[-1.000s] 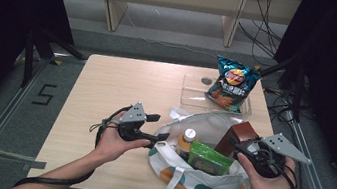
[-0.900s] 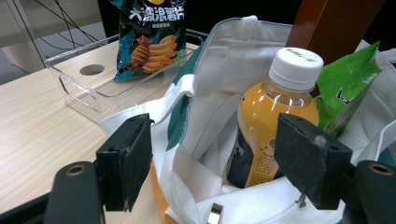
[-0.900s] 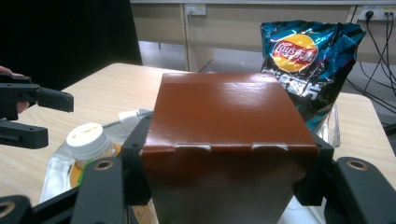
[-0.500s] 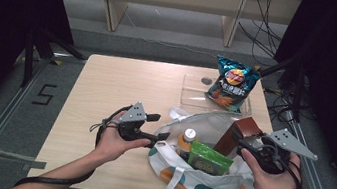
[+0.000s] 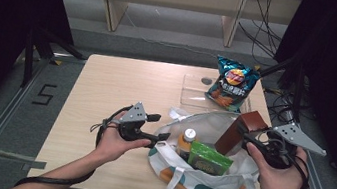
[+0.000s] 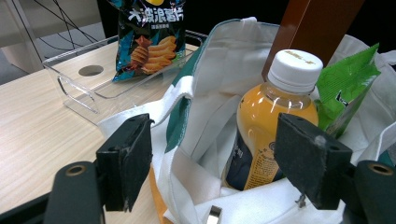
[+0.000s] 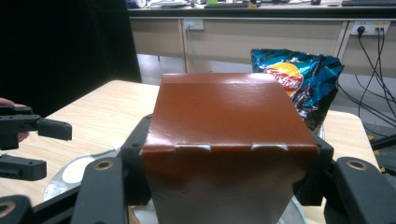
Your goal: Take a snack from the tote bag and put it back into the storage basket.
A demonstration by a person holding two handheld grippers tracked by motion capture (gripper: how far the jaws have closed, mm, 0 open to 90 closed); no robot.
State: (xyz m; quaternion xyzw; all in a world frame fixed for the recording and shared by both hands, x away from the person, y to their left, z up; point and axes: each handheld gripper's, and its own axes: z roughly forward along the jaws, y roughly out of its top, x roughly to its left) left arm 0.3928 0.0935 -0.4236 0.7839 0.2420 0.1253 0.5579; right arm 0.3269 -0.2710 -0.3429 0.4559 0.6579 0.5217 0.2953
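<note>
My right gripper [image 5: 247,136] is shut on a brown carton [image 5: 243,130], held tilted over the right rim of a white tote bag [image 5: 203,188]. In the right gripper view the carton [image 7: 229,140] sits squeezed between both jaws of the gripper [image 7: 229,161]. In the bag stand an orange juice bottle [image 5: 186,141] with a white cap and a green packet [image 5: 208,159]. My left gripper [image 5: 158,127] is open at the bag's left edge. In its own view the left gripper [image 6: 219,158] has its jaws wide apart, with the bag's rim [image 6: 187,93] and the bottle [image 6: 266,121] ahead between them.
A blue bag of chips [image 5: 231,82] leans in a clear plastic tray [image 5: 192,90] at the table's far right. The left half of the wooden table [image 5: 107,85] is bare. Cables and dark stands lie on the floor beyond the table's right side.
The right gripper has shifted the carton slightly up and away over the bag. The left gripper has stayed where it was.
</note>
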